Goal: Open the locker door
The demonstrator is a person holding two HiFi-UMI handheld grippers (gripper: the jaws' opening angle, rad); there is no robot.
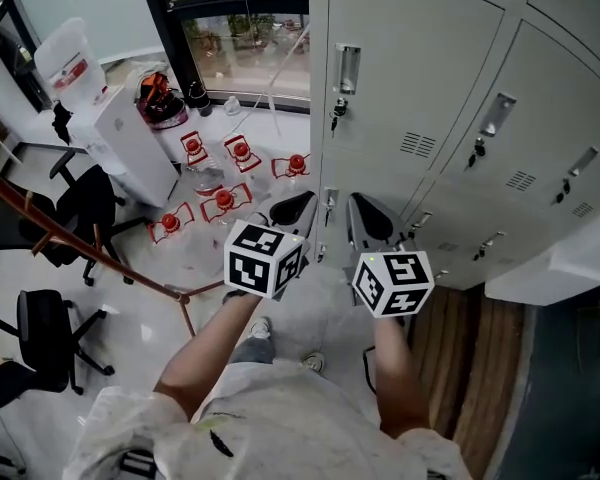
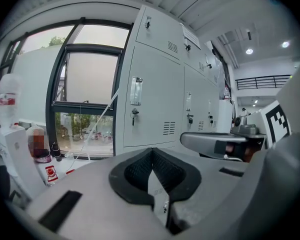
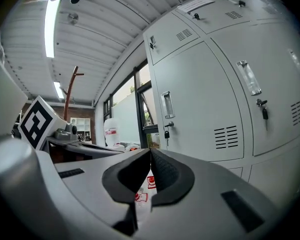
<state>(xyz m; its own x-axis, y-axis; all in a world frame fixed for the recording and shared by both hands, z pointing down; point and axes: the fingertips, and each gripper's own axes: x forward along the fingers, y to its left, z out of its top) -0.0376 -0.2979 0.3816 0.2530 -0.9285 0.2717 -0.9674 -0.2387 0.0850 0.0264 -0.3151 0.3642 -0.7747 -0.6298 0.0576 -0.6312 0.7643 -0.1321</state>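
Note:
A bank of grey metal lockers (image 1: 430,88) stands ahead of me with every door closed. The nearest door (image 1: 380,98) has a recessed handle (image 1: 346,68) with a key (image 1: 336,114) hanging under it. Both grippers are held low in front of the lockers, touching nothing. My left gripper (image 1: 298,206) is shut and empty; its view shows the door (image 2: 155,104), the handle (image 2: 135,91) and the key (image 2: 134,115) beyond its tips (image 2: 151,152). My right gripper (image 1: 362,208) is shut and empty too, with a handle (image 3: 166,104) and a key (image 3: 166,132) past its tips (image 3: 150,151).
Several water bottles with red caps (image 1: 225,200) lie on the floor left of the lockers, below a window (image 1: 245,38). A white water dispenser (image 1: 130,143) stands further left. Black office chairs (image 1: 40,338) and a wooden rail (image 1: 80,248) are at the left. Wood flooring (image 1: 480,368) runs along the right.

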